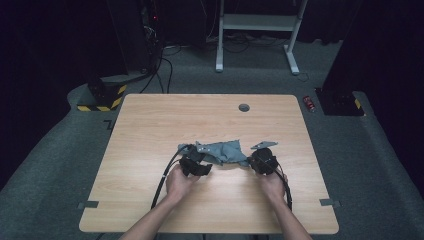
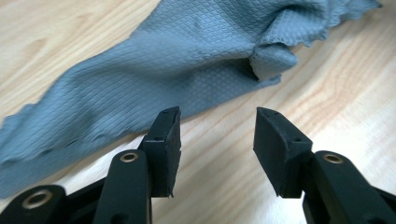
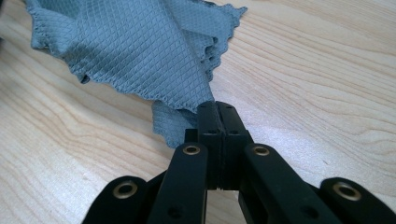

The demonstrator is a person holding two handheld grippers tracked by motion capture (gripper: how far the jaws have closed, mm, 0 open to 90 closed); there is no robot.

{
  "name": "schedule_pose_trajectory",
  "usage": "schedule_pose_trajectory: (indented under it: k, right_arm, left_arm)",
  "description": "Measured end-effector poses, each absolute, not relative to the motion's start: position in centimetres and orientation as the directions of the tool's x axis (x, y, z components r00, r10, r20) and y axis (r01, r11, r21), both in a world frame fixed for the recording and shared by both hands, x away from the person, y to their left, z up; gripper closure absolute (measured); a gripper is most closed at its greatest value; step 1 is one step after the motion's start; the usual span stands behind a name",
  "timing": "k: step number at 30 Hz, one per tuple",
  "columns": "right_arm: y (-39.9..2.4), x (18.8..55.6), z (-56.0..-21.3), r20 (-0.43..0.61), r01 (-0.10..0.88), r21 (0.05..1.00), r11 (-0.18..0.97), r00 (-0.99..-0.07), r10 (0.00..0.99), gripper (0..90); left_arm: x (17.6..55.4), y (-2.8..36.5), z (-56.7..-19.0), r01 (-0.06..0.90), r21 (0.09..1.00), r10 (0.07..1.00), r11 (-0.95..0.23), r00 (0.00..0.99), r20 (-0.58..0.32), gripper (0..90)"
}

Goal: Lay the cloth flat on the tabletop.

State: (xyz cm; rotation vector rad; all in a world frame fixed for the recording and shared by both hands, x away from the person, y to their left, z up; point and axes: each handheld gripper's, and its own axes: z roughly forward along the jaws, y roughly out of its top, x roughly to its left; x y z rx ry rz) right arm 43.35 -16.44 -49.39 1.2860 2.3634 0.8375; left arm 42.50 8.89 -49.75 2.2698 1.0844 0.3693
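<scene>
Bare forearms come in at the near edge, no sleeves. Left gripper (image 1: 195, 162) and right gripper (image 1: 263, 160) are black, each topped with a grey three-cornered plate, black cables trailing. Brass-ringed rivets dot the black jaw links.

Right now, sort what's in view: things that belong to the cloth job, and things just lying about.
In the job:
grey cloth
left gripper, open beside the cloth
right gripper, shut on a cloth edge
wooden table

Lying about:
red can on the floor
white desk frame
</scene>
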Motion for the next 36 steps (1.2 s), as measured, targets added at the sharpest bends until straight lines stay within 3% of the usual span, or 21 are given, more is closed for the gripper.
schedule_pose_trajectory:
  k: [6, 9, 11, 13, 21, 23, 24, 27, 30, 33, 34, 36]
  right_arm:
    - [-16.6, 43.2, -49.1, -0.009, 0.646, 0.639, 0.417, -0.537, 0.844, 89.7]
    - [-16.7, 43.2, -49.0, -0.004, 0.646, 0.642, 0.413, -0.535, 0.845, 89.7]
    - [-16.7, 43.1, -49.0, -0.005, 0.646, 0.643, 0.411, -0.534, 0.846, 89.7]
    - [-16.6, 43.0, -48.9, -0.008, 0.637, 0.650, 0.415, -0.540, 0.842, 89.7]
    - [-16.7, 42.5, -48.1, -0.012, 0.611, 0.673, 0.417, -0.554, 0.832, 89.7]
    - [-16.6, 42.5, -48.1, -0.010, 0.614, 0.671, 0.415, -0.552, 0.834, 89.6]
    - [-16.6, 42.6, -48.2, -0.011, 0.613, 0.672, 0.416, -0.553, 0.833, 89.7]
    - [-16.2, 42.7, -48.2, -0.008, 0.612, 0.672, 0.418, -0.558, 0.830, 89.7]
    - [-15.9, 42.6, -48.1, -0.010, 0.610, 0.671, 0.422, -0.562, 0.827, 89.7]
    - [-16.1, 42.7, -48.0, -0.009, 0.609, 0.674, 0.417, -0.558, 0.830, 89.7]
    - [-16.3, 42.7, -47.9, -0.010, 0.608, 0.676, 0.417, -0.558, 0.830, 89.7]
    - [-16.3, 42.7, -47.8, -0.012, 0.607, 0.676, 0.417, -0.557, 0.830, 89.7]
  left_arm:
    - [43.9, 7.8, -50.7, 0.611, 0.629, 0.793, -0.480, 0.609, 0.012, 55.9]
    - [44.2, 8.1, -50.7, 0.611, 0.635, 0.798, -0.472, 0.603, 0.012, 69.2]
    - [44.6, 8.3, -50.5, 0.616, 0.617, 0.791, -0.489, 0.612, 0.015, 87.1]
    - [44.7, 8.4, -50.3, 0.609, 0.604, 0.777, -0.514, 0.629, 0.028, 90.0]
    - [43.7, 9.7, -48.3, 0.587, 0.644, 0.752, -0.491, 0.658, -0.027, 90.0]
    - [43.6, 9.5, -48.4, 0.586, 0.650, 0.753, -0.485, 0.658, -0.031, 79.4]
    - [43.8, 9.2, -48.7, 0.598, 0.647, 0.760, -0.473, 0.648, -0.044, 79.4]
    - [44.2, 8.5, -49.4, 0.615, 0.643, 0.775, -0.457, 0.629, -0.051, 66.4]
    - [44.8, 8.0, -50.0, 0.630, 0.641, 0.794, -0.438, 0.606, -0.052, 61.6]
    - [45.2, 7.6, -50.6, 0.639, 0.636, 0.804, -0.432, 0.592, -0.049, 62.8]
    - [45.2, 7.6, -50.6, 0.633, 0.638, 0.806, -0.438, 0.592, -0.034, 69.3]
    - [45.3, 7.7, -50.6, 0.620, 0.635, 0.802, -0.461, 0.598, -0.002, 74.0]
